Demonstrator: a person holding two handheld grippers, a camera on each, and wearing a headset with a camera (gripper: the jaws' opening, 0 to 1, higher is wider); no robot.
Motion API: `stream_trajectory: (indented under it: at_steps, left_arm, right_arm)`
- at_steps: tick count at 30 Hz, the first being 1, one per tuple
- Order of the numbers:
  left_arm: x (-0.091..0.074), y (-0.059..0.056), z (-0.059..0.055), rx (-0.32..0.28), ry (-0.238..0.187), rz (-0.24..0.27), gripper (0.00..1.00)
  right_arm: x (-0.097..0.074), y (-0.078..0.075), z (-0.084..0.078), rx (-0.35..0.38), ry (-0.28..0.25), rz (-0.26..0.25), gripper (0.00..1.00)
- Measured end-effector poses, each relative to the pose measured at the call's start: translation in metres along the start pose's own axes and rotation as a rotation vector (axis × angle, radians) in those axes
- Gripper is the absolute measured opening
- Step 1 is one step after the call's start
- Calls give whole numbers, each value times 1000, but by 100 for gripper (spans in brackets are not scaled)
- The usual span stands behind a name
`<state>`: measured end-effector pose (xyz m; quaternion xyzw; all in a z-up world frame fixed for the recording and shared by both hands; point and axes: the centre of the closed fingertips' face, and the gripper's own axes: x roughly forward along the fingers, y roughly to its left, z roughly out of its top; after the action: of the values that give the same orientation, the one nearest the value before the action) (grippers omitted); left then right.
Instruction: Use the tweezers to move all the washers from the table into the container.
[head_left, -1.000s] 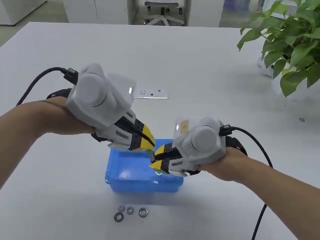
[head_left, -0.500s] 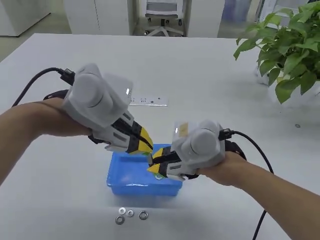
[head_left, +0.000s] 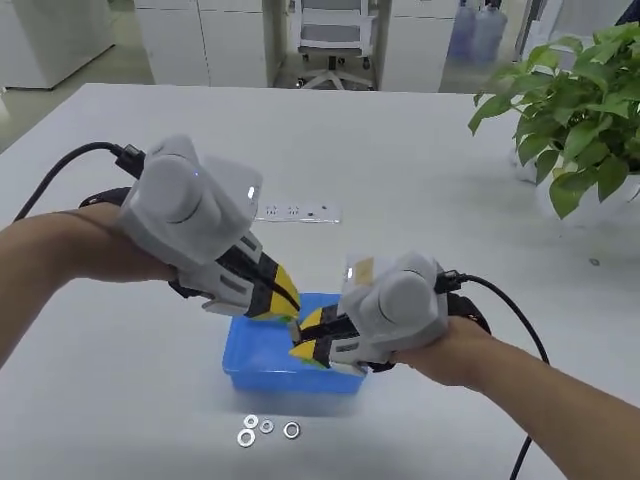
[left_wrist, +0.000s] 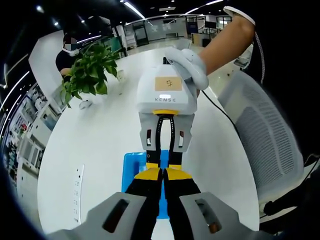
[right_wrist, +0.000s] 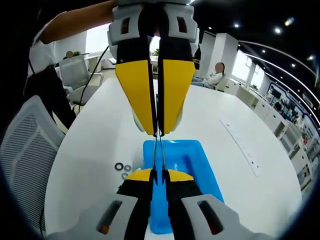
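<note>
Washers (head_left: 266, 430): three, bunched on the table (head_left: 420, 180), just beside the container's near wall.
Container (head_left: 262, 368): blue, open.
Tweezers (right_wrist: 157, 145): above the container, spanning both tongs.
Left tongs (head_left: 288, 305): clenched on the tweezers.
Right tongs (head_left: 303, 345): clenched on the tweezers.

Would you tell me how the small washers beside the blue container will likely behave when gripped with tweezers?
The washers look like thin metal rings lying flat on the smooth table, so the tweezers may well skid one along before catching its edge. They are probably stiff and light. They sit close together, so nudging one could shift its neighbours.
</note>
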<state>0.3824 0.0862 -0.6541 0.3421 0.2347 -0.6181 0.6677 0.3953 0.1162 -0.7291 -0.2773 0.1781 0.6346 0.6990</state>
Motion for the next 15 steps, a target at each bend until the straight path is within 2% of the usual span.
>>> stream_trajectory:
  at_steps: [15]
  left_arm:
    - [1,-25,-6,-11,11,-12,5]
  right_arm:
    - [7,27,-2,4,4,28,11]
